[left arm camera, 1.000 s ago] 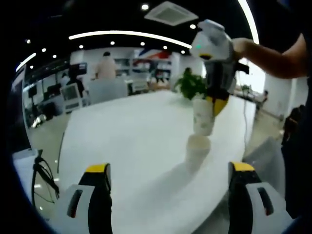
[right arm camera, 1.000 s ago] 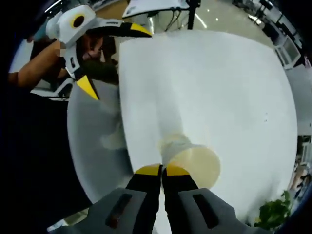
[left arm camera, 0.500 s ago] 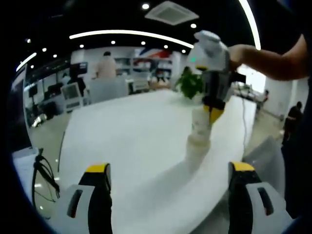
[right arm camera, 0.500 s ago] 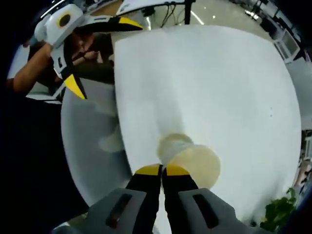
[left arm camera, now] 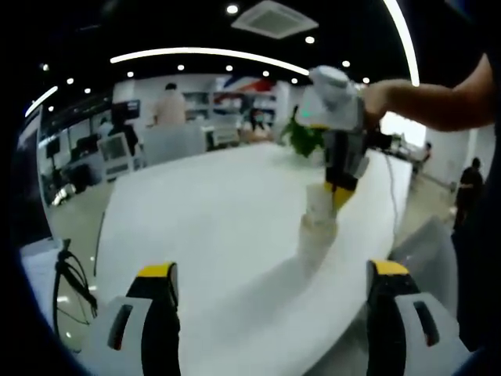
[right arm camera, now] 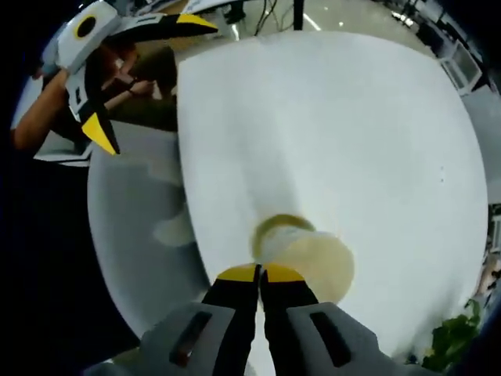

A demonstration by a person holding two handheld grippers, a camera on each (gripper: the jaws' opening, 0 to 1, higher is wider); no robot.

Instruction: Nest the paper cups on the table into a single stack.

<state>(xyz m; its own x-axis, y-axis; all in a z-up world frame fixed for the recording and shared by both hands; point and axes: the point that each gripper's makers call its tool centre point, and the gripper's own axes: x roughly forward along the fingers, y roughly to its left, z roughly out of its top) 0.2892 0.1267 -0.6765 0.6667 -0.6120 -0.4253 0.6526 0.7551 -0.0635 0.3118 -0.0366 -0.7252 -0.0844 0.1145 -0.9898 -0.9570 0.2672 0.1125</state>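
A white paper cup (left arm camera: 319, 200) hangs by its rim from my right gripper (left arm camera: 338, 194), which is shut on it. Its lower part sits inside a second cup (left arm camera: 316, 236) standing on the white table (left arm camera: 203, 204), toward the table's right side. In the right gripper view my right gripper (right arm camera: 262, 272) pinches the held cup (right arm camera: 321, 262) at its rim, and the lower cup's rim (right arm camera: 270, 229) shows just beyond it. My left gripper (left arm camera: 272, 270) is open near the table's front edge with nothing in it. It appears as the left gripper (right arm camera: 149, 78) at the upper left, in a person's hand.
A potted plant (left arm camera: 301, 137) stands at the far end of the table, seen also as the plant (right arm camera: 450, 337). A grey chair (left arm camera: 430, 243) stands by the table's right edge. Cables (left arm camera: 70, 282) hang at the left. People and desks (left arm camera: 168, 110) are far behind.
My right gripper has come down with its cup, which was above the standing cup and now sits partly inside it. My left gripper has stayed open and in place.
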